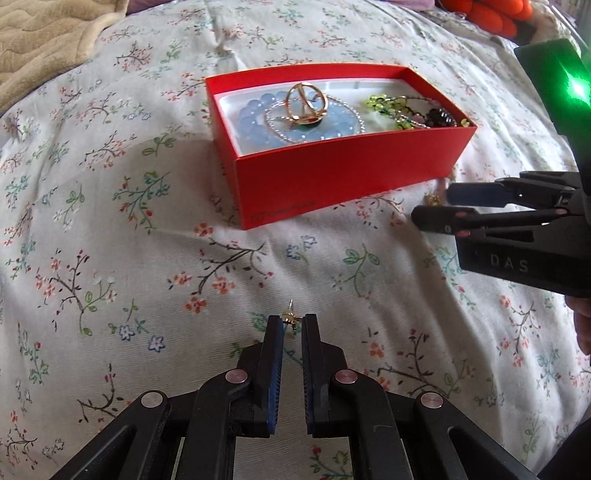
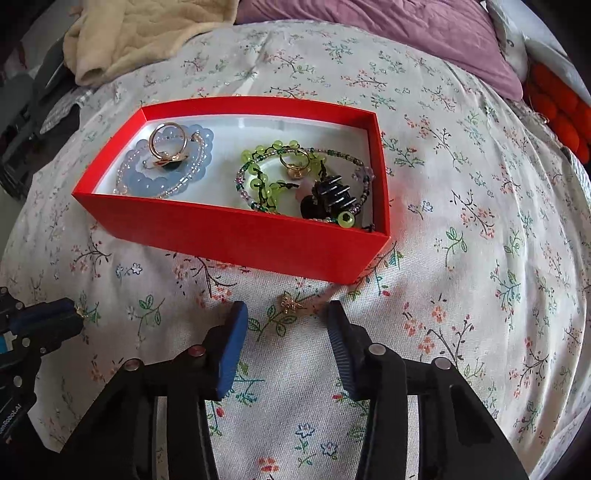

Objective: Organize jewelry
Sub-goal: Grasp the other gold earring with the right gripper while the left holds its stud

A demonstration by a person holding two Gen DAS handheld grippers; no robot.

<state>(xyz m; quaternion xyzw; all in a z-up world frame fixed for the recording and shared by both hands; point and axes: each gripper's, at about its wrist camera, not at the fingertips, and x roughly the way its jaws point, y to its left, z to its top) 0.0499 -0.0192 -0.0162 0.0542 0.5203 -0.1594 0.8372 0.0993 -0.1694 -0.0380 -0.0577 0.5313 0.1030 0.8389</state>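
A red box (image 1: 332,177) (image 2: 236,236) sits on the floral bedsheet and holds a blue bead bracelet (image 1: 255,122) (image 2: 147,182), gold rings (image 1: 304,103) (image 2: 166,144), green beads (image 2: 266,173) and dark pieces (image 2: 330,199). My left gripper (image 1: 292,323) is shut on a small gold earring (image 1: 290,317) just above the sheet; it also shows in the right wrist view (image 2: 44,314). My right gripper (image 2: 286,314) is open, its fingertips either side of a small gold piece (image 2: 290,303) on the sheet in front of the box; the left wrist view shows it at right (image 1: 432,205).
A beige blanket (image 2: 147,33) lies at the far left, a purple pillow (image 2: 388,29) at the back, an orange knitted thing (image 2: 561,114) at the far right. The floral sheet (image 1: 110,258) spreads around the box.
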